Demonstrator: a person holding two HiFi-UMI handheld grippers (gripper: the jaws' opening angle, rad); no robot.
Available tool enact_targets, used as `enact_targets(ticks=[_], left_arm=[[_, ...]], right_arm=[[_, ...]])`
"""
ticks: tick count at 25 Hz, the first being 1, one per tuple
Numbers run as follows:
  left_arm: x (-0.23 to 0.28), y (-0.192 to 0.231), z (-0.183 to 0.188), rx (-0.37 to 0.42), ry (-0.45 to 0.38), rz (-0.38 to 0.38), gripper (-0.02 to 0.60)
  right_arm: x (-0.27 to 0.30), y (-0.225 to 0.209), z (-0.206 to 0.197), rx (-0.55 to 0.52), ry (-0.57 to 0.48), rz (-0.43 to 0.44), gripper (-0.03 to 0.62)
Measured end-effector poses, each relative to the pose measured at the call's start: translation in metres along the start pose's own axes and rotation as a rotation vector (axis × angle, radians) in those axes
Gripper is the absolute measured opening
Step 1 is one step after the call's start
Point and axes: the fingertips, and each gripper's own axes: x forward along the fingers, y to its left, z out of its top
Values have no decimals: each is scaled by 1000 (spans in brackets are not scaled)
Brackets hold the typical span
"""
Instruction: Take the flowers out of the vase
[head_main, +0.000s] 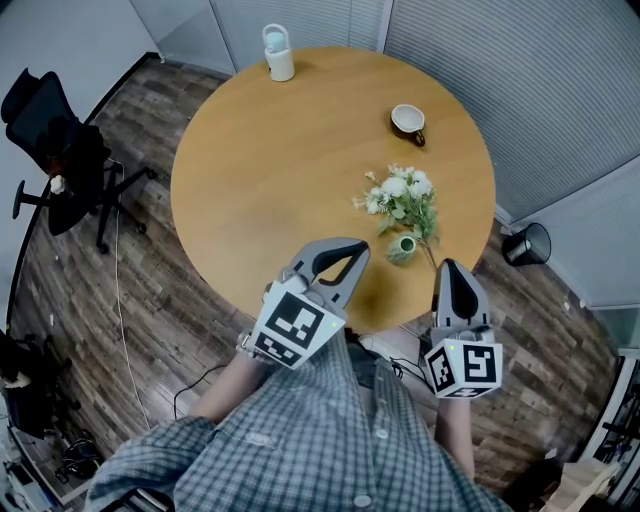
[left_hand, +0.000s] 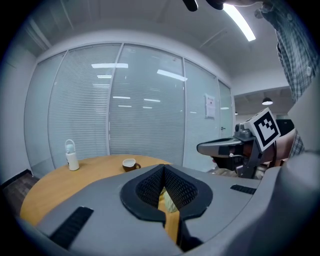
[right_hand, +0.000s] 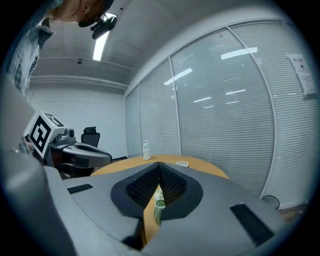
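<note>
A bunch of white flowers (head_main: 400, 190) with green leaves stands in a small green vase (head_main: 403, 247) on the round wooden table (head_main: 270, 170), near its front right edge. My left gripper (head_main: 357, 248) is shut and empty, just left of the vase and short of it. My right gripper (head_main: 447, 265) is shut and empty too, at the table's edge right of the vase. In the left gripper view the shut gripper (left_hand: 164, 167) shows a sliver of the flowers (left_hand: 170, 203) through the gap. The right gripper (right_hand: 159, 164) frames the vase (right_hand: 159, 206) the same way.
A white handled bottle (head_main: 279, 52) stands at the table's far edge, and a brown cup (head_main: 408, 121) at the far right. A black office chair (head_main: 58, 150) is on the floor to the left, a black bin (head_main: 528, 243) to the right.
</note>
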Motion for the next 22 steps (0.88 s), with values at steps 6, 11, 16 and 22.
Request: enact_targets(ticks=[6, 11, 16, 22], left_arm=[[2, -4, -1, -1, 2, -14, 8], [3, -6, -3, -1, 5, -19, 8], [2, -6, -3, -2, 5, -17, 8], [4, -5, -4, -3, 6, -19, 8]], right_arm=[[-1, 3, -4, -4, 16, 7, 9], [-2, 3, -6, 7, 18, 12, 9], [-2, 4, -7, 10, 20, 13, 9], [0, 5, -9, 5, 27, 18, 9]])
